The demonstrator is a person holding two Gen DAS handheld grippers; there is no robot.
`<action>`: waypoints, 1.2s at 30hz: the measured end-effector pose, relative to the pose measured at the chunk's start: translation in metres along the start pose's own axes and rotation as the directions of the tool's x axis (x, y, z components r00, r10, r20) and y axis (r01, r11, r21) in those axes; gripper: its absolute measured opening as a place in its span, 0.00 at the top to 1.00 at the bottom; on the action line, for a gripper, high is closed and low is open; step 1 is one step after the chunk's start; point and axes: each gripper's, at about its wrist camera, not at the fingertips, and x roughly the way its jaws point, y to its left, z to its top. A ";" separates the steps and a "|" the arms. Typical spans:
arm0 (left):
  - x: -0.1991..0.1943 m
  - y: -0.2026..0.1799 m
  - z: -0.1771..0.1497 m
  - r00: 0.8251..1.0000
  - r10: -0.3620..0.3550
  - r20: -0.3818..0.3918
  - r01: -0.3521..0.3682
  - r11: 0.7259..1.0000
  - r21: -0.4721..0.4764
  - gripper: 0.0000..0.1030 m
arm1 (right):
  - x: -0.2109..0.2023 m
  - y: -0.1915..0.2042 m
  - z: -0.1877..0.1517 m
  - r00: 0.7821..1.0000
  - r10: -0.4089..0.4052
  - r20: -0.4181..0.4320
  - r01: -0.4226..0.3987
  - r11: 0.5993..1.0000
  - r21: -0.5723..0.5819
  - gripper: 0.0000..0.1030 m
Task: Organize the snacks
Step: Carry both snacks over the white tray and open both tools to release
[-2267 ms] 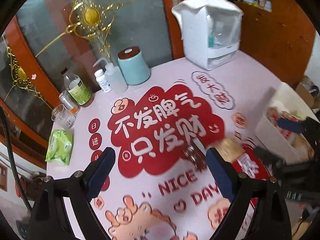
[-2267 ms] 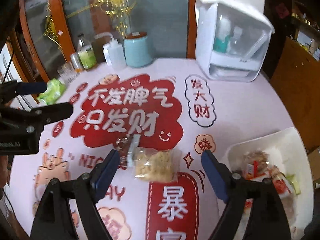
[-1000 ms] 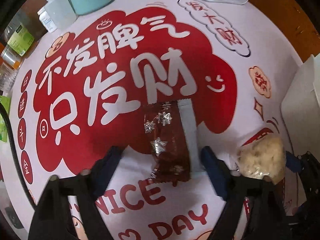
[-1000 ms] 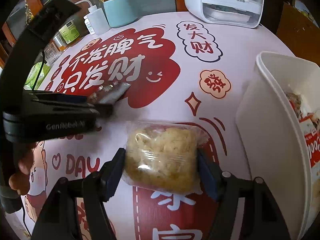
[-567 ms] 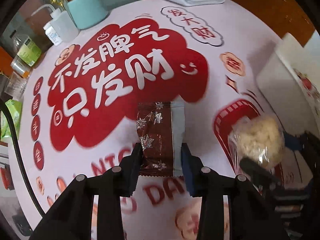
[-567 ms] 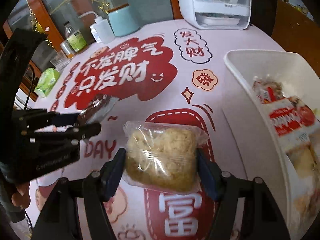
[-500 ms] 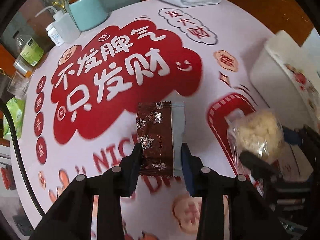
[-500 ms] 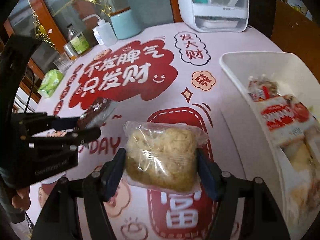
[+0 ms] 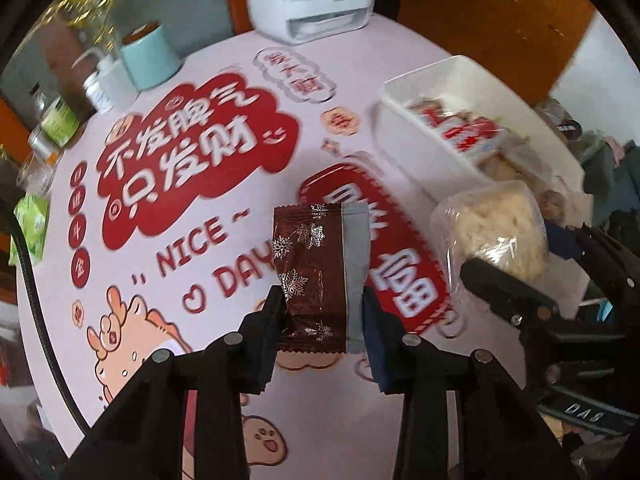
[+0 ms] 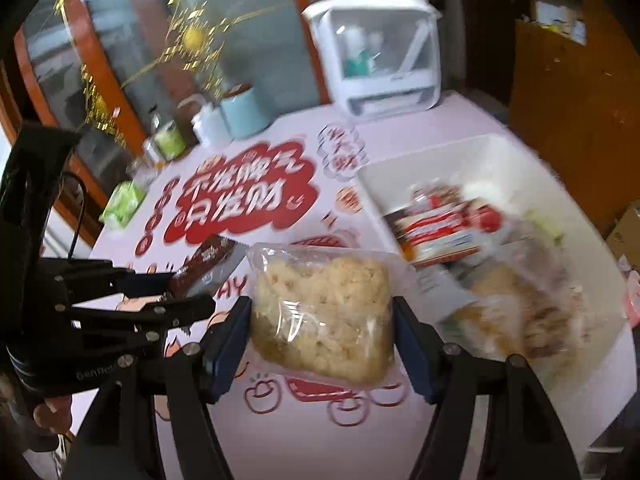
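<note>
A brown snowflake-printed snack packet (image 9: 320, 276) with a grey edge strip sits clamped between the fingers of the left gripper (image 9: 323, 320), lifted clear above the pink printed table cover (image 9: 168, 320). Beside it, the right gripper (image 10: 322, 320) is closed on a clear bag of pale crumbly snack (image 10: 324, 312), also held off the table and near the rim of the white storage bin (image 10: 432, 152). The bin already contains several packets, including a red-and-white wrapped one (image 10: 444, 224); the rest are too blurred to name, possibly another bag of the same crumbly snack. At the far edge of the table stand a white cabinet-style organiser (image 10: 380, 60), a teal canister (image 10: 244, 114), a white pump bottle (image 10: 210, 124) and a green tissue pack (image 10: 122, 202).
</note>
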 end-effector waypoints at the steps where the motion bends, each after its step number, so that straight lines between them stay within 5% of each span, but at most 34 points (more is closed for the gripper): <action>1: -0.003 -0.005 0.002 1.000 -0.005 0.005 0.005 1.000 0.007 0.65 | -0.005 -0.005 0.002 1.000 -0.008 0.012 0.008 1.000 0.006 0.33; 19: -0.001 -0.151 0.104 0.986 -0.089 0.142 0.071 0.990 0.125 0.65 | -0.043 -0.154 0.065 0.975 -0.196 0.107 0.175 0.967 0.184 0.32; 27: 0.025 -0.171 0.144 0.985 -0.085 0.152 0.081 0.996 0.037 0.64 | -0.019 -0.189 0.120 0.975 -0.174 0.139 0.147 0.972 0.185 0.32; 36: 0.047 -0.168 0.159 0.990 -0.044 0.136 0.050 0.998 -0.044 0.64 | 0.036 -0.192 0.132 0.993 -0.107 0.055 0.096 0.982 0.162 0.31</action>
